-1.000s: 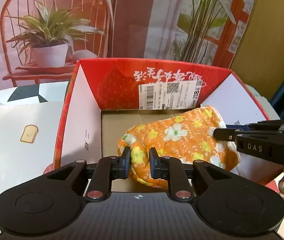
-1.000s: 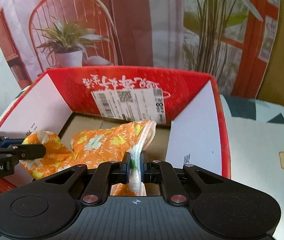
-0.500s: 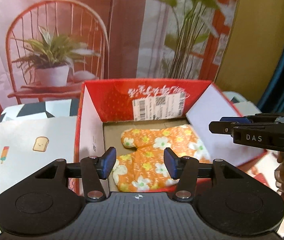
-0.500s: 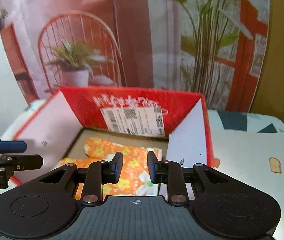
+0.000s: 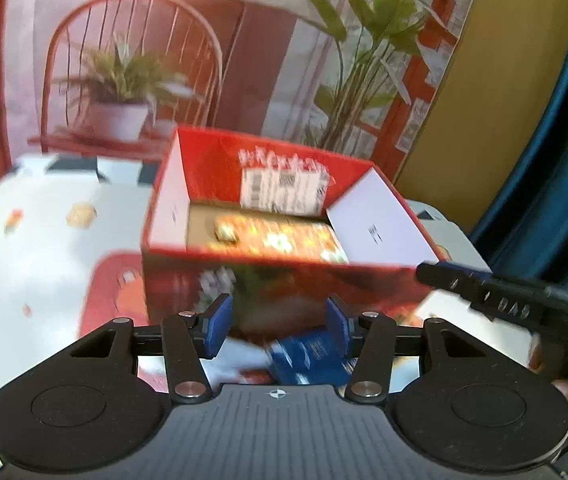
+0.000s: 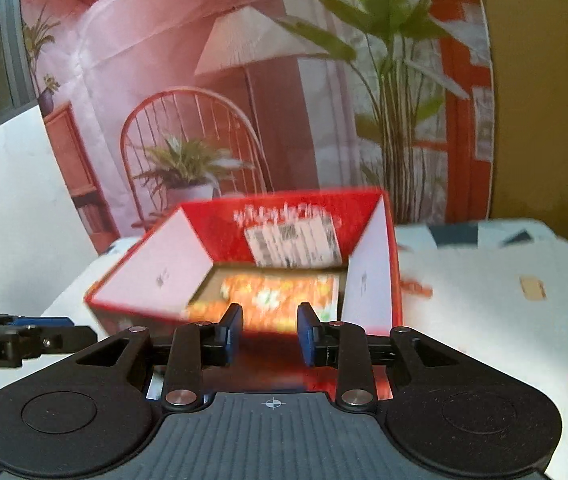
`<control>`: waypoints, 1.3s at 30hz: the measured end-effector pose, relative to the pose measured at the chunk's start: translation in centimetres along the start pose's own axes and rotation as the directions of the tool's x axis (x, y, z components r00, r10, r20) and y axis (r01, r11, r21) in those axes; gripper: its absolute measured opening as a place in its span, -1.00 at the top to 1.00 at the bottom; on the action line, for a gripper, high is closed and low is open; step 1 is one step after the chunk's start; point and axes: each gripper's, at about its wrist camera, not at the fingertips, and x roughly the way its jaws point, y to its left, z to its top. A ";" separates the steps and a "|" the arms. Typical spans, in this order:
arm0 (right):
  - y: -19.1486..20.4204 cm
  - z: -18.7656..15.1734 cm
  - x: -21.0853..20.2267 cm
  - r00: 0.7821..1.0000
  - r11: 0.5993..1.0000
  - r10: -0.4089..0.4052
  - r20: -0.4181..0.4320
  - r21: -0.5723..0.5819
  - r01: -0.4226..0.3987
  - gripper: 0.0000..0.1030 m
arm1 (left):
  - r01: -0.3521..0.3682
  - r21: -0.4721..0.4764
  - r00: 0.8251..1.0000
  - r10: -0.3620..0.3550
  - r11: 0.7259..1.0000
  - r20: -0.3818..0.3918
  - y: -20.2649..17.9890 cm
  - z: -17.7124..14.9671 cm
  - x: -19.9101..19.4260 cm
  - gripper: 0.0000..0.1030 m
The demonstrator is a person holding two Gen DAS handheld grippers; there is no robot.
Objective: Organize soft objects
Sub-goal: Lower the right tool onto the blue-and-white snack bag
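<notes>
Left wrist view, all a bit blurry. Left gripper point(image 5: 275, 326) spread apart, blue pads point(image 5: 215, 330) wide, nothing pinched between them. Beyond it, a red box point(image 5: 284, 280) on a white table point(image 5: 35, 248) with small food pictures. Inside the box, flat on the brown bottom, an orange flowered cloth point(image 5: 279, 236). White label point(image 5: 284, 194) on the far inside wall. Something blue point(image 5: 308, 360) low down by the pads, too blurry to name. Right gripper point(image 5: 496, 294) poking in from the right side, near the box corner.

Right wrist view, blurry too. Right gripper point(image 6: 269, 334) partly spread and opening more, pads empty. Same red box point(image 6: 368, 264) just ahead, orange flowered cloth point(image 6: 279, 298) lying inside. Left gripper point(image 6: 35, 334) at the left edge, outside the box.
</notes>
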 end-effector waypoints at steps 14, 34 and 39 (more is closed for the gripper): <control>-1.0 -7.7 0.2 0.988 0.999 -0.037 -0.151 -0.012 0.035 0.15 | 0.018 -0.047 0.992 -0.024 0.999 -0.122 -0.4 -5.4 3.1 -0.03; -2.2 -8.7 0.3 0.986 0.999 -0.004 -0.164 0.031 0.009 -0.05 | 0.069 -0.083 0.984 -0.082 0.994 -0.161 0.0 -6.8 4.3 0.19; -2.2 -8.9 0.6 0.986 0.999 0.005 -0.166 0.036 0.001 -0.05 | 0.069 -0.099 0.982 -0.085 0.993 -0.171 0.3 -7.2 4.6 0.19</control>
